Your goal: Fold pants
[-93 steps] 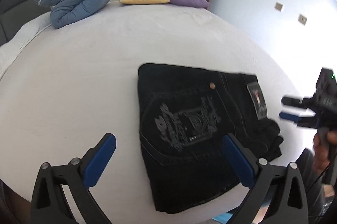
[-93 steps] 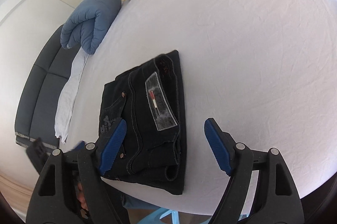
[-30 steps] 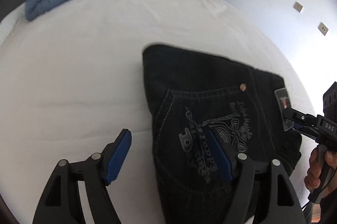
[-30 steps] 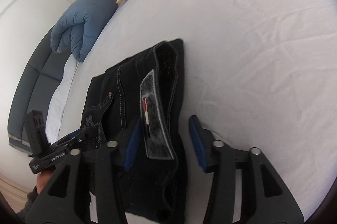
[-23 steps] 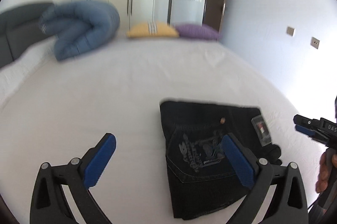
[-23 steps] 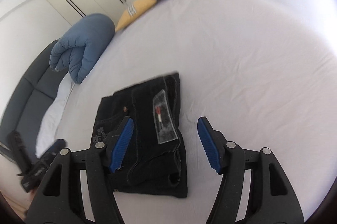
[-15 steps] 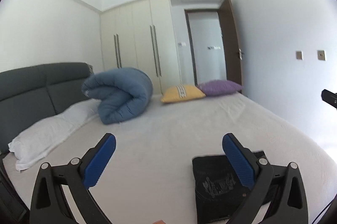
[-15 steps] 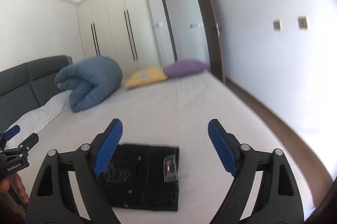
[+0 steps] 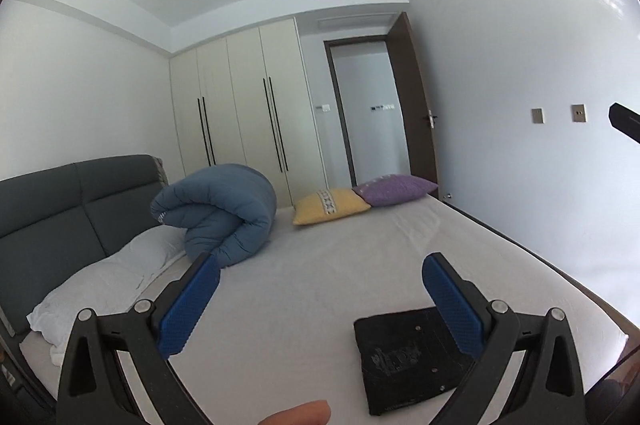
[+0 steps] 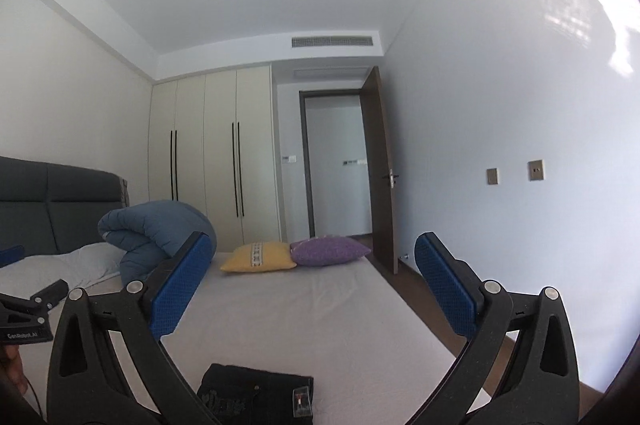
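Observation:
The black pants (image 9: 404, 359) lie folded into a flat rectangle on the white bed (image 9: 320, 289), near its front right edge. They also show at the bottom of the right wrist view (image 10: 256, 401). My left gripper (image 9: 320, 301) is open and empty, held well above the bed and away from the pants. My right gripper (image 10: 314, 289) is open and empty too, raised above the pants. Part of the left gripper shows at the left edge of the right wrist view (image 10: 28, 309).
A rolled blue duvet (image 9: 224, 213), a yellow cushion (image 9: 328, 205) and a purple cushion (image 9: 392, 187) lie at the far end of the bed. A white pillow (image 9: 104, 277) lies by the grey headboard (image 9: 60, 209). Wardrobes and a door stand behind.
Both grippers have lifted away from the folded pants and tilted up towards the room. The right gripper's jaws have opened wider. The pants stay on the bed.

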The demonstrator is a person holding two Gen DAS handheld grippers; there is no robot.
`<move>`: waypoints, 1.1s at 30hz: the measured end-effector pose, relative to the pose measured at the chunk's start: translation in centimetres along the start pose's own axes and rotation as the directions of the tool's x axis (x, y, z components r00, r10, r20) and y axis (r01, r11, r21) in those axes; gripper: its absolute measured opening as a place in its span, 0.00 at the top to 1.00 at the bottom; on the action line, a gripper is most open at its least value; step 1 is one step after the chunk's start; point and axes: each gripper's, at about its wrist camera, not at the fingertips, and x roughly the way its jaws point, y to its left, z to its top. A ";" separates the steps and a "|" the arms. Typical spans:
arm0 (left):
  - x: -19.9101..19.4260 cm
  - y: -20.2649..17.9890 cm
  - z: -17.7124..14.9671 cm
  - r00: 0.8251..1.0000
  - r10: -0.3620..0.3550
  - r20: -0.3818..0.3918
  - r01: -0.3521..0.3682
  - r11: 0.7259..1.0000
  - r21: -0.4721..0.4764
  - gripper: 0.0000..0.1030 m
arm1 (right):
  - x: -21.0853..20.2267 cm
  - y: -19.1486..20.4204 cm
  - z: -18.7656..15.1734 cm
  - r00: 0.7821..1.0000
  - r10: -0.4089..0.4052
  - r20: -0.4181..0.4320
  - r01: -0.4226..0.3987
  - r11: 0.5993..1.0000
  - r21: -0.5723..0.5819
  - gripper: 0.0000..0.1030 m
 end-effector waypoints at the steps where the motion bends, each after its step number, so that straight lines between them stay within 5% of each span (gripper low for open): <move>1: 0.5 -0.5 -0.4 0.999 -0.005 -0.032 0.005 1.000 0.000 0.00 | -0.2 0.2 0.1 1.000 0.019 -0.025 -0.018 1.000 0.007 0.00; 5: 2.4 -1.2 -2.7 0.977 -0.072 -0.200 0.056 0.995 -0.083 0.00 | -0.4 0.5 -0.9 0.987 0.060 -0.147 -0.052 0.997 0.053 0.00; 10: 4.8 -1.5 -6.2 0.926 -0.060 -0.372 0.019 0.994 -0.112 0.00 | -0.8 0.7 -3.5 0.963 0.064 -0.261 -0.056 0.998 0.038 0.00; 20: 4.7 -2.5 -9.0 0.866 -0.101 -0.489 0.031 0.988 -0.150 0.00 | 3.2 2.0 -11.2 0.844 -0.036 -0.534 0.030 0.999 -0.019 0.00; 33: 5.5 -1.6 -10.9 0.824 -0.106 -0.556 -0.008 0.980 -0.199 0.00 | 5.5 5.0 -14.3 0.791 -0.017 -0.611 0.015 1.000 -0.008 0.00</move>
